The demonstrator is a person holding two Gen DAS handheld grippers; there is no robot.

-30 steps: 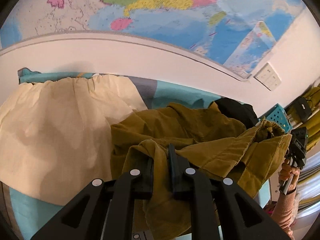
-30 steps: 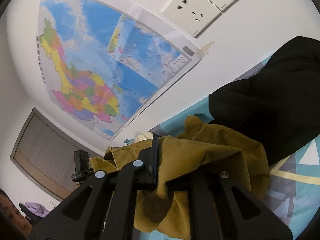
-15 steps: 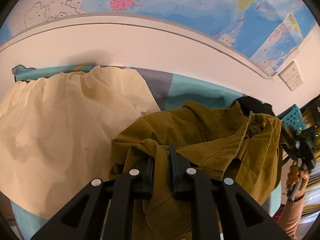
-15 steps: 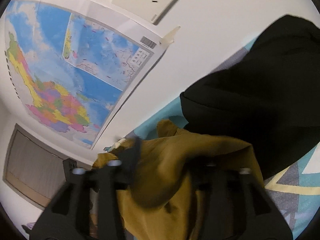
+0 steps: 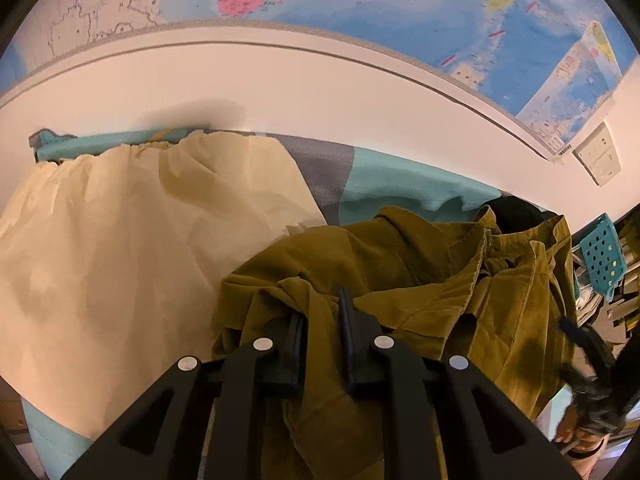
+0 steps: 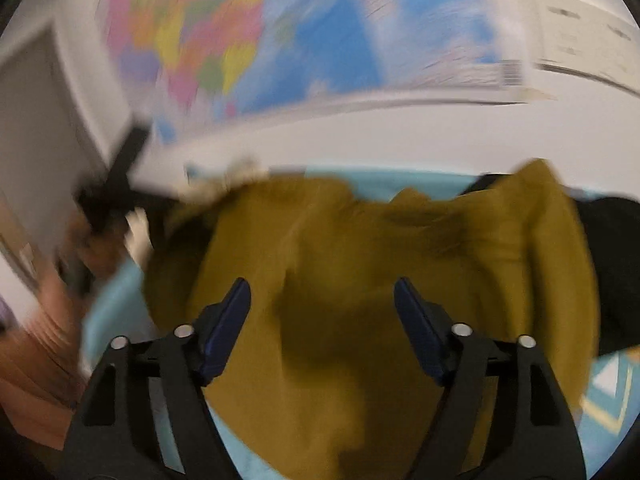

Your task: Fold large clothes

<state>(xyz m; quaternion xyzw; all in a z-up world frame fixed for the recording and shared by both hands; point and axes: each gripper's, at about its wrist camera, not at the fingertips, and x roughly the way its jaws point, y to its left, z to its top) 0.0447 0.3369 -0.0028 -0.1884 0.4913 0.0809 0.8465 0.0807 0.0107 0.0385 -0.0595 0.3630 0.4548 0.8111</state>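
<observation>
Two views cover the scene: the left wrist view, which is sharp, shows the left gripper [image 5: 322, 320] clamped on a bunched fold of the olive-brown garment [image 5: 420, 272], which lies heaped on the teal bedsheet [image 5: 392, 184] beside a cream cloth [image 5: 132, 248], with a wall map [image 5: 360, 4] above, a teal basket [image 5: 602, 252] at the right edge and the right gripper [image 5: 596, 376] visible only as a dark blur. The right wrist view, heavily motion-blurred, shows the right gripper [image 6: 322, 312] with its fingers spread wide apart over the same garment [image 6: 360, 260], gripping nothing, a black cloth [image 6: 616, 264] at the right, and the left gripper [image 6: 116, 184] as a dark smear at the left.
</observation>
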